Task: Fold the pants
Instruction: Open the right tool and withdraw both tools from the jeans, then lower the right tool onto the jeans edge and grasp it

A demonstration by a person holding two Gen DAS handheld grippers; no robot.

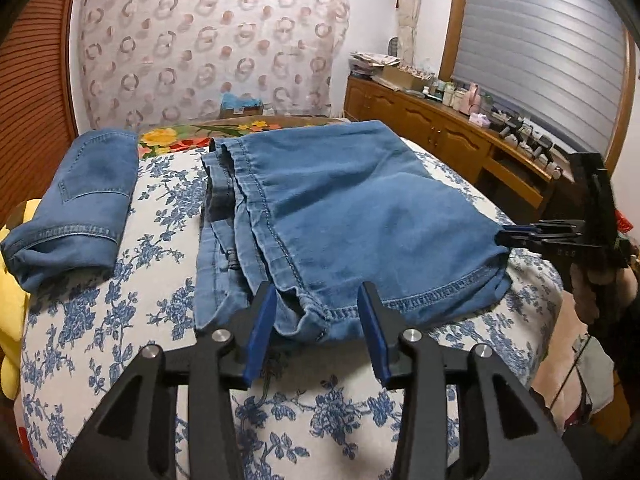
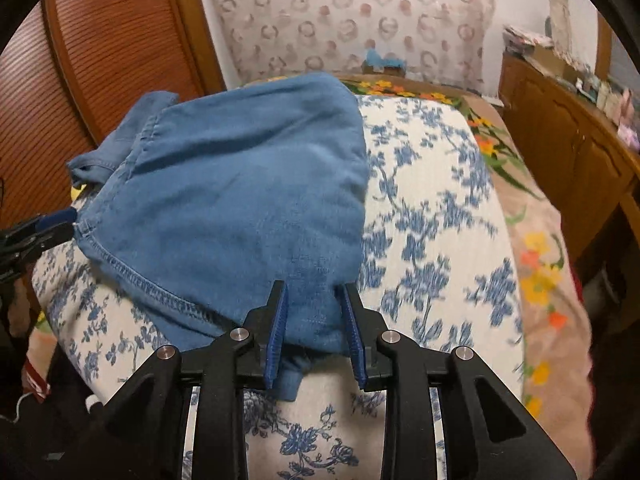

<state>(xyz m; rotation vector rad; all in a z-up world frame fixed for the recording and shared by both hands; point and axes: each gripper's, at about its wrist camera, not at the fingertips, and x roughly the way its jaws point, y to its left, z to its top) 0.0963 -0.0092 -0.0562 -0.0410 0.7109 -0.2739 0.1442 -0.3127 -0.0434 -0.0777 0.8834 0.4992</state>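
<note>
Denim pants [image 1: 344,208] lie folded on the floral bedspread [image 1: 120,320], hem edge nearest the person. In the left wrist view, the left gripper [image 1: 320,336] straddles the bunched hem corner, jaws apart, pads clear of the cloth; this looks like a release after laying the fold. A second folded pair [image 1: 76,200] sits well apart at left.

In the right wrist view, the right gripper [image 2: 314,328] stands with jaws apart astride the opposite corner, apparently unclamped. Wooden cabinets [image 2: 560,148] line the wall beyond.
</note>
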